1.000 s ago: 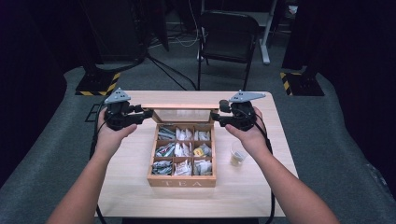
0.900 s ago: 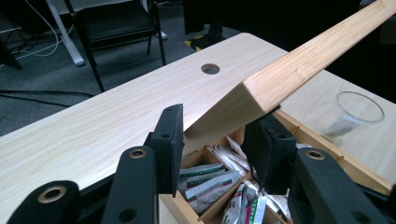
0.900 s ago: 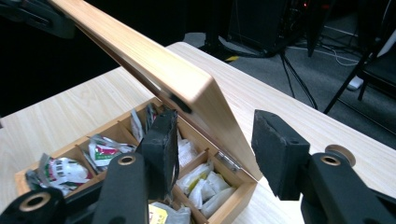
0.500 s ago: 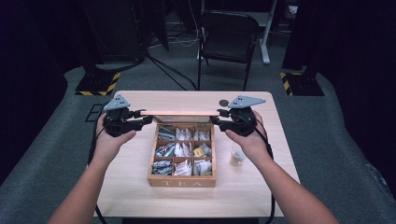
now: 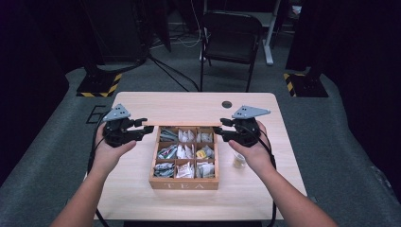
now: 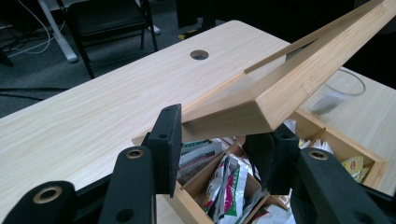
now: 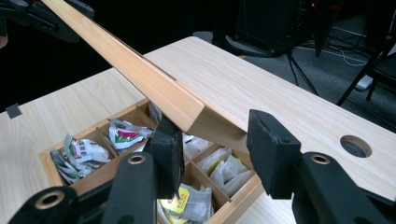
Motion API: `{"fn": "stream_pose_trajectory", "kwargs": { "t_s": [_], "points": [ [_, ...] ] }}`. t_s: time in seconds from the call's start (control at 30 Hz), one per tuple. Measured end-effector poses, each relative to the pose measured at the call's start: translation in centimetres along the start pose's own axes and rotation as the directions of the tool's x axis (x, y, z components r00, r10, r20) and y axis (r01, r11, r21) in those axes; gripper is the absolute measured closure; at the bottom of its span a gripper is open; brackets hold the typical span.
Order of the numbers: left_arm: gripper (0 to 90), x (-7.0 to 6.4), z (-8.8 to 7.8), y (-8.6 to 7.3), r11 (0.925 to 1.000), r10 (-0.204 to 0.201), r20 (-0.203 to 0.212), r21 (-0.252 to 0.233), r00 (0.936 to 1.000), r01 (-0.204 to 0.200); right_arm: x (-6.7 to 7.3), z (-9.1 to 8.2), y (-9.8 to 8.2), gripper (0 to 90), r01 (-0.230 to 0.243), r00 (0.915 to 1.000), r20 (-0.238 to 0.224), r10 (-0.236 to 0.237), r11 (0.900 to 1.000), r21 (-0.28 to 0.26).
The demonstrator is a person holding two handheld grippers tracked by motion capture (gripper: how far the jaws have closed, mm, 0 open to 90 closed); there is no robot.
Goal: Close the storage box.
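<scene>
Your lid [image 5: 182,124] runs left to right across the frame's middle, over the tea box [image 5: 184,182] rear edge, one end clamped in each hand-held gripper: left [image 5: 143,128], right [image 5: 218,130].

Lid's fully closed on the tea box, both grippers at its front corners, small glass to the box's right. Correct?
Not quite. The lid is not closed: it stands raised above the open tea box, its compartments of tea bags exposed, as the left gripper view shows. The left gripper and right gripper are at its corners, and the glass sits right of the box.
</scene>
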State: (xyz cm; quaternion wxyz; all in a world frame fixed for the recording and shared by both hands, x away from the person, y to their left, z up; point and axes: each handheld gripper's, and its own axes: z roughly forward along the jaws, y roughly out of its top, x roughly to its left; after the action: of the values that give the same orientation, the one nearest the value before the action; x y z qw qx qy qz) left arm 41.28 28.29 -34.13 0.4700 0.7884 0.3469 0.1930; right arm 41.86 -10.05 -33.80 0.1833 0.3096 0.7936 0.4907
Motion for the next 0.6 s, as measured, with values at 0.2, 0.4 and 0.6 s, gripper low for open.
{"fn": "stream_pose_trajectory", "kwargs": {
  "t_s": [0.2, 0.4, 0.6],
  "points": [
    [56.3, -0.4, -0.1, -0.6, 1.0, -0.003, 0.0, -0.004, 1.0, 0.003, 0.4, -0.2, -0.5, 55.6, 0.011, 0.9999, 0.0, -0.011, 1.0, 0.007],
    [56.1, -0.6, -0.2, -1.1, 1.0, -0.002, -0.001, -0.003, 1.0, 0.002, 0.7, -0.3, -1.0, 55.4, 0.01, 0.9999, 0.002, -0.01, 1.0, 0.01],
    [56.3, -0.8, -0.4, -1.8, 0.9998, -0.018, 0.011, -0.004, 0.9998, 0.018, 1.1, -0.4, -1.5, 55.1, 0.013, 0.9999, 0.004, -0.013, 1.0, 0.013]
  ]
}}
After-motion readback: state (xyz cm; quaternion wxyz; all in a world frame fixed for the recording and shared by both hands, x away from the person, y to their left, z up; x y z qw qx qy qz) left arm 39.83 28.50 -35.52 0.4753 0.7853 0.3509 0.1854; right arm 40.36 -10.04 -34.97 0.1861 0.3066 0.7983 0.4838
